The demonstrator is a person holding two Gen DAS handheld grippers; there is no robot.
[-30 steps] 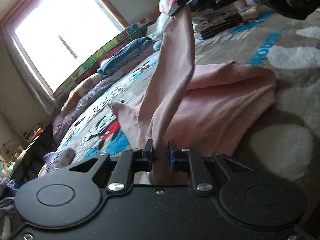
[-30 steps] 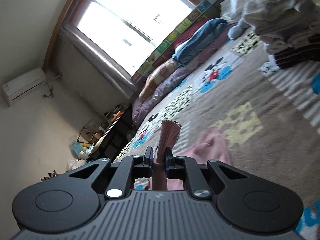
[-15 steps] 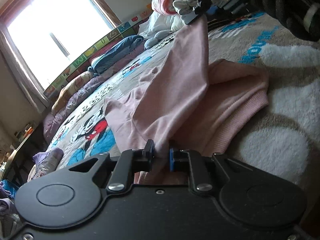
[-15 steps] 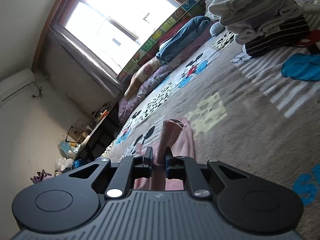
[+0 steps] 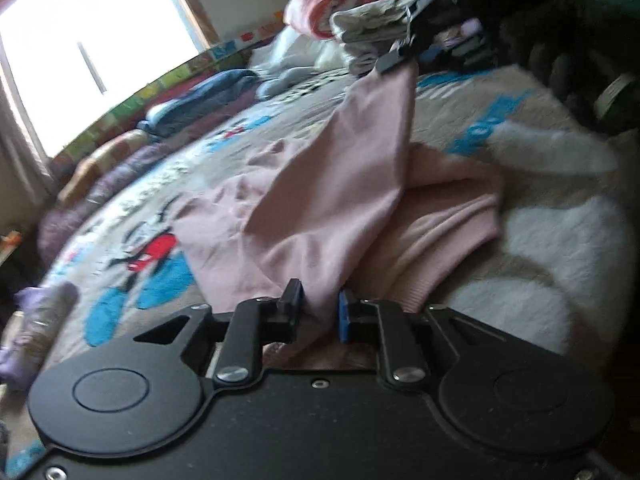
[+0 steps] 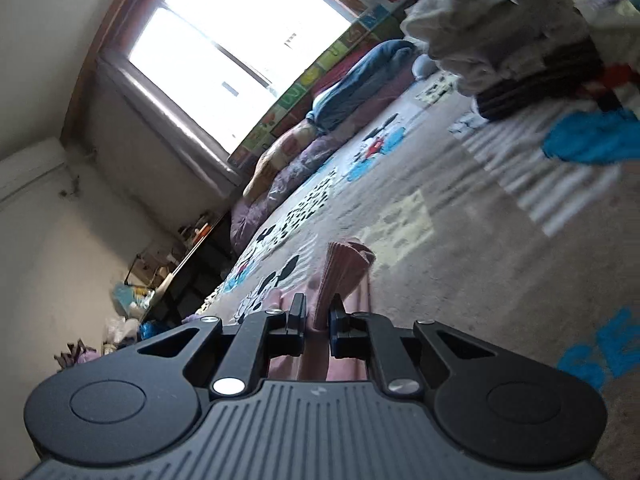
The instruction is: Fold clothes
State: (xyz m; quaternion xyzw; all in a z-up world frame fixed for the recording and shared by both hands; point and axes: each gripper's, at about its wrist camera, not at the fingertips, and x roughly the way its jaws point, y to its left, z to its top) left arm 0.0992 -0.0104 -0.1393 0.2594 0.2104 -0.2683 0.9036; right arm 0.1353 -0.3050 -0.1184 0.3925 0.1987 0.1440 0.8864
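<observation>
Right now everything turns on how the pink garment runs between my two tools: it stretches as a slanted band from my left gripper at its near lower end up to my right gripper at its far upper corner, so its long axis points away from me toward the stack of folded clothes. My left jaws have just been opening; cloth lies between them, but a gap shows beside the blue pad and I judge they no longer pinch it. My right jaws are clamped together on a ribbed edge of the garment, which sticks up past the pads. The right gripper is therefore the one bearing the cloth, while the left is nearer the bulk, which lies bunched just beyond it with a ribbed hem on the stack's side. I judge the next move is laying the held corner down over that bulk.

Under the garment is a soft cartoon-print blanket, fuzzy and uneven. Well beyond the stack's far side, rolled bedding lines the wall below a bright window
</observation>
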